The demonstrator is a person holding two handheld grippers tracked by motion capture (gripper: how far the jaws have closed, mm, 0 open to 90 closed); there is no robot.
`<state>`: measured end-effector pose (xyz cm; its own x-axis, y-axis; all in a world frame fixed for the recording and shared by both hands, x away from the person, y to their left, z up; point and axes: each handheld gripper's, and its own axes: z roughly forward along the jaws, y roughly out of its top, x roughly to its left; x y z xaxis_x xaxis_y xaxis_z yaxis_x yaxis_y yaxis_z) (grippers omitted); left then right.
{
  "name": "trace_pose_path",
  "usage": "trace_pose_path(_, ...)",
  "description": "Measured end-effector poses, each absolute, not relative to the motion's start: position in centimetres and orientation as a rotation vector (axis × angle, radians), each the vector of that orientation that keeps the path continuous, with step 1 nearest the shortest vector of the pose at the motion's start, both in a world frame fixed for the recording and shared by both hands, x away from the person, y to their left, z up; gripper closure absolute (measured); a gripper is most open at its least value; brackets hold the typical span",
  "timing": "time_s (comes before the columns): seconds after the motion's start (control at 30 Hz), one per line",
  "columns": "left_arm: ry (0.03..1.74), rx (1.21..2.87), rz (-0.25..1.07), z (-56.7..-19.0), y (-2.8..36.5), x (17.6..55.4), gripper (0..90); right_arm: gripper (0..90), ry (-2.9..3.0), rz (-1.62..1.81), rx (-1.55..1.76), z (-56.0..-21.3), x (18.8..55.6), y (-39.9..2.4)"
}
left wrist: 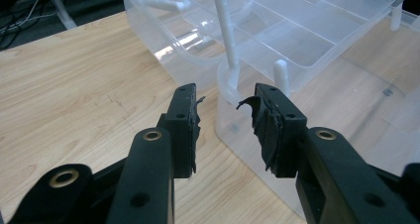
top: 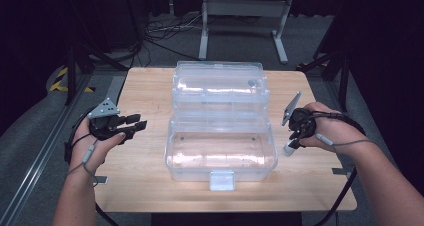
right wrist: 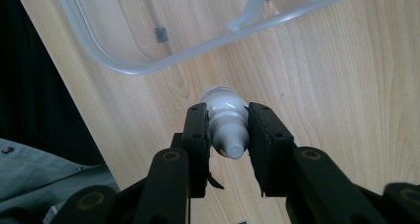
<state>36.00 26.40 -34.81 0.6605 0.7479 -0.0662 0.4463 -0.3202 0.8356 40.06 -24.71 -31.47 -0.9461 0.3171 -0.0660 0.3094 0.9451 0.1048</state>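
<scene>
High view — pale wooden table (top: 150, 156), grey floor (top: 30, 136); left gripper (top: 134, 125) jaws apart, right gripper (top: 291, 142) clamped on white bottle (top: 289, 147).

Light wood table (top: 145, 93), one item on it.
Clear plastic toolbox (top: 220, 156) sits at table centre, lid open and leaning toward 12 o'clock, latch tab at 6 o'clock near the front edge.
</scene>
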Motion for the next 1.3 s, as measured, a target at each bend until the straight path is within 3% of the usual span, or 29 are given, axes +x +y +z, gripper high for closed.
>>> trace_pose_path(0.7,0.928,1.978,0.4,-34.9,26.3,36.2,62.3,71.2,3.003,0.18,0.418,-28.1,39.5,-22.6)
trace_pose_path(1.3,0.926,1.985,0.395,-34.9,26.3,36.2,62.1,71.2,3.023,0.235,0.321,-27.6,39.2,-19.9)
